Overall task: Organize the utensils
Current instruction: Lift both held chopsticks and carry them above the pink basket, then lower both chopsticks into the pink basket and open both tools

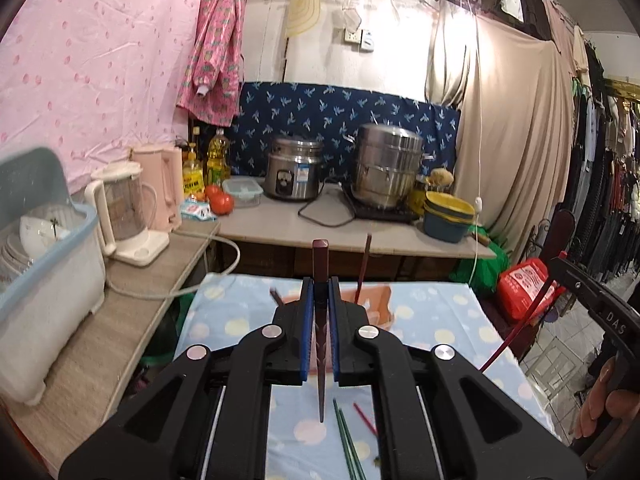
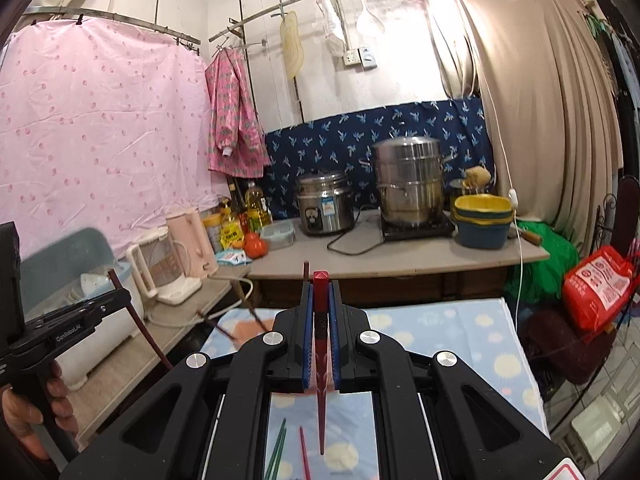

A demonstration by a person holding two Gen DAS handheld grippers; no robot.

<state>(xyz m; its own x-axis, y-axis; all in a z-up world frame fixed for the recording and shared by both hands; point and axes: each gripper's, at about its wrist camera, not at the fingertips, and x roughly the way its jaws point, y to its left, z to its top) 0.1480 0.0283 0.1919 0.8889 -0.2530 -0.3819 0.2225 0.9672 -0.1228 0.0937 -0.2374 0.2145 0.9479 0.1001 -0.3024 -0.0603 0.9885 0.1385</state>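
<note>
The left gripper [image 1: 321, 292] is clamped on a dark brown chopstick [image 1: 320, 264]; the right gripper [image 2: 321, 296] is clamped on a red chopstick [image 2: 321, 292]. Both are held above the table [image 1: 440, 312], where green chopsticks [image 1: 347, 436] lie near.

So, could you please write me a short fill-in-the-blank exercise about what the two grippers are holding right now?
1. The left gripper is shut on a dark ____ chopstick.
2. The right gripper is shut on a bright ____ chopstick.
3. The two chopsticks lying together on the tablecloth are ____.

Missing words: brown; red; green
</note>
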